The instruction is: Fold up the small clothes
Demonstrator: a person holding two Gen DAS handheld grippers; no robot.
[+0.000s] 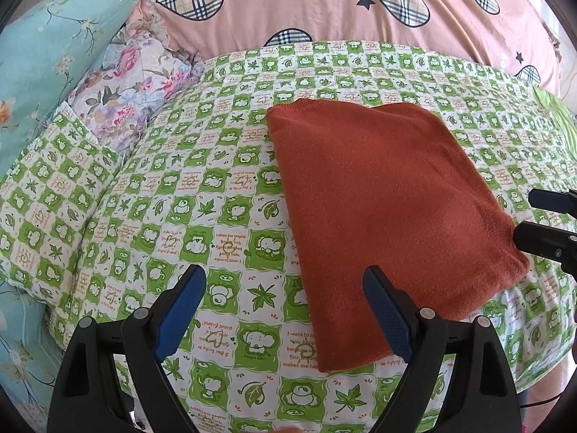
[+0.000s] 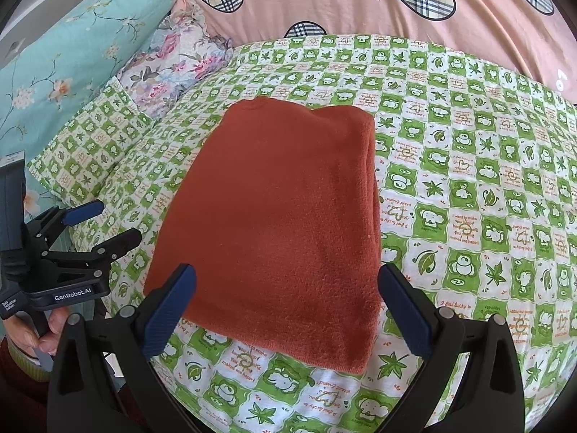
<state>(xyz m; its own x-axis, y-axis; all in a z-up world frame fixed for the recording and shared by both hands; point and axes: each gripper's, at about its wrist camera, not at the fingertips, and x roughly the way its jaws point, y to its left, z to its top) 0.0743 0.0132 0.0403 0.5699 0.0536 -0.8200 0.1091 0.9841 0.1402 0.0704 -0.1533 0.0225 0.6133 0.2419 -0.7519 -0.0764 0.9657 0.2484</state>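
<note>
A rust-orange knitted garment (image 1: 378, 209) lies folded into a neat rectangle on the green-and-white checked sheet (image 1: 202, 195). My left gripper (image 1: 285, 281) hovers open over the sheet at the garment's near left edge, nothing between its blue pads. In the right wrist view the same folded garment (image 2: 281, 223) fills the middle, and my right gripper (image 2: 288, 288) stands open just above its near edge, holding nothing. The left gripper (image 2: 108, 223) also shows at the left of that view, open, with a hand on its handle. The right gripper's fingertips (image 1: 548, 202) poke in at the right edge of the left wrist view.
A pink quilt with plaid hearts (image 1: 324, 3) is piled behind the sheet. A teal floral pillow (image 1: 54, 57) and a lilac floral cushion (image 1: 133, 90) lie at the back left. The checked sheet (image 2: 487, 198) stretches bare to the right of the garment.
</note>
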